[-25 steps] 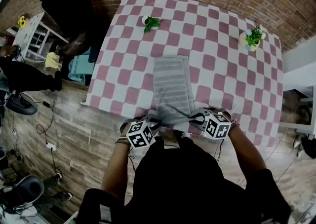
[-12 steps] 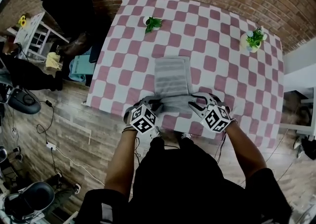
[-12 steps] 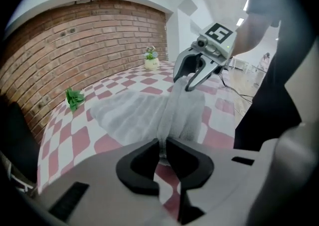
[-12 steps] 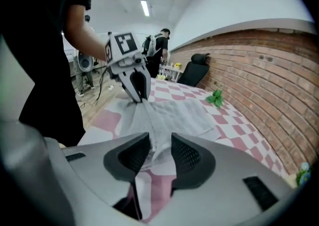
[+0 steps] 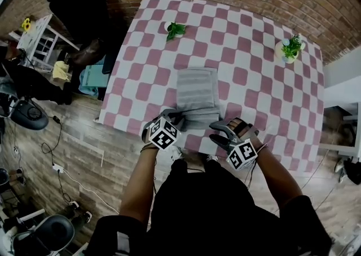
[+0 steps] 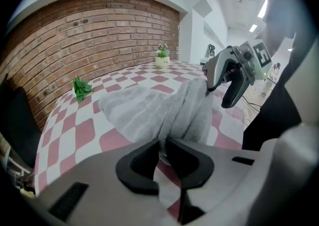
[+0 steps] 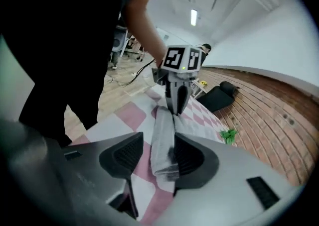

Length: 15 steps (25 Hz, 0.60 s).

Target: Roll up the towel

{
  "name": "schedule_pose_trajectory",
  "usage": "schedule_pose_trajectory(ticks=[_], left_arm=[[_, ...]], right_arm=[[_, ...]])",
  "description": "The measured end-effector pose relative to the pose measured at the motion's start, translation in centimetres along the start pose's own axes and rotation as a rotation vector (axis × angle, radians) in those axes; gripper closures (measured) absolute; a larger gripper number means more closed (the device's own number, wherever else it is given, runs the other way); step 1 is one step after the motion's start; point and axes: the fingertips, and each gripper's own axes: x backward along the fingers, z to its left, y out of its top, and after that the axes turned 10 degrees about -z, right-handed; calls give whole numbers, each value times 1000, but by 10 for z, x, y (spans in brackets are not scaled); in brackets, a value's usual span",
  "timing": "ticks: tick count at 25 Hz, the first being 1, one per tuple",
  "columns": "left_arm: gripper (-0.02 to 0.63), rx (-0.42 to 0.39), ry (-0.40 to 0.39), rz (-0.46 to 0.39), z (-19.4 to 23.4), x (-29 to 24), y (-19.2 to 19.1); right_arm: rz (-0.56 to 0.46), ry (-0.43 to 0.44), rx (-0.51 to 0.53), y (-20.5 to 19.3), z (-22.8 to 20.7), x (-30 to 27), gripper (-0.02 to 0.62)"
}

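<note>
Between the just-opened jaws of our right hand-held gripper (image 7: 155, 150) lies one end of the limp grey ribbed cloth towel (image 7: 162, 135), part rolled; our left hand-held gripper (image 6: 162, 145) pinches the other.

One tabletop (image 5: 254, 80), covered in pink-and-white checks. One grey towel (image 5: 196, 91), lying from the centre toward 6 o'clock.

Two plants in all: one potted plant (image 5: 174, 28) at 11 o'clock on the tabletop, a second potted plant (image 5: 291, 47) at 2 o'clock.

Two grippers:
- The left gripper (image 5: 176, 118) is at 7 o'clock of the towel, jaws closed on the rolled edge.
- The right gripper (image 5: 217, 132) is at 5 o'clock; its jaws have just been opening, and the roll's end lies between them.

Two cubes: one marker cube (image 5: 163, 133) on the left, one marker cube (image 5: 242, 155) on the right.
</note>
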Motion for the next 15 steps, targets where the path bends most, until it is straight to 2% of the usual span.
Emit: schedule_pose_trajectory(ticks=[3,8,10,12,14,15], left_arm=[[555,-12,-5,9,0,0,1],[539,-15,-2,-28,0,5,4],[503,-23,14,-50,0,12,7],[432,-62,44,-91,0,24,14],[355,-141,60,-139,-6,38,23],[350,-203,53,-155,-13,43,26]], right_arm=[[53,5,63,-20,0,-16,402],[110,89,-6,-50,6,-28,396],[107,118,-58,-54,6,-30,396],[101,146,-109,-55,4,-31,385],[94,167,-156,-56,2,-31,385],[92,169,-175,-56,1,-32,387]])
